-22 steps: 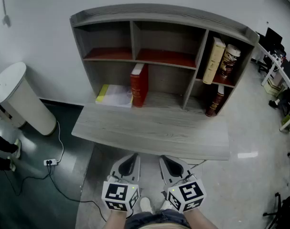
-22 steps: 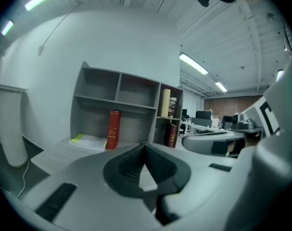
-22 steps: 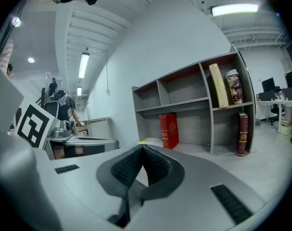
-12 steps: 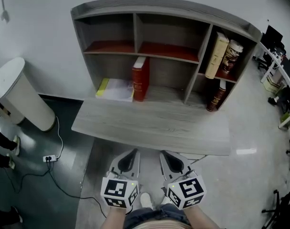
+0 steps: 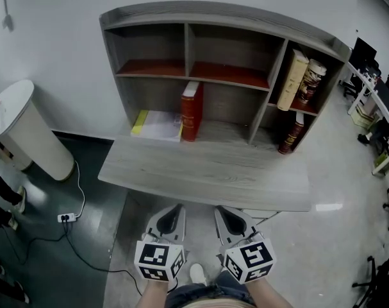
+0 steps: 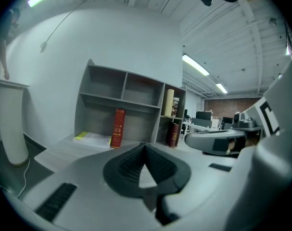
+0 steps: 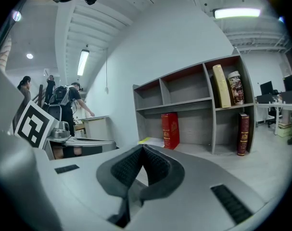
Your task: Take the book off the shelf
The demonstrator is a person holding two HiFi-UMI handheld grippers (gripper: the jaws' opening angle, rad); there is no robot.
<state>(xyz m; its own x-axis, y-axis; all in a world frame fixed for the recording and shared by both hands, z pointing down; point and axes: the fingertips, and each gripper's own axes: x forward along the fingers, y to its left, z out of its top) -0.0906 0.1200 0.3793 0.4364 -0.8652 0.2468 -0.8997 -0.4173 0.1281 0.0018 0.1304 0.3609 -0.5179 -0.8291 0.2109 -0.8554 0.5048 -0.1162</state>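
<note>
- Red book point(image 5: 192, 110): stands upright in the wide lower bay of the shelf unit point(image 5: 226, 11), about under the upper divider. Prob. the one to take, tho the task doesn't say which.
- Just beside it on its left, same bay: a flat yellow-edged booklet point(image 5: 157, 126).
- Right-hand bays: a tan book point(image 5: 291, 81) leaning up top w/ a patterned one point(image 5: 309, 81) next to it, and a dark-red book point(image 5: 290, 135) below.
- Desk top point(image 5: 207, 172) lies btwn the books and the person.
- Left gripper point(image 5: 173, 212) & right gripper point(image 5: 228, 214): both low by the person's waist, short of the desk edge, well apart from any book. Fingers pressed together on each, nothing btwn them.
- Progress: nothing done yet, I'd say; no reach, no grip. Left to do: reach in, spread the fingers, clamp the spine, draw the book out.
</note>
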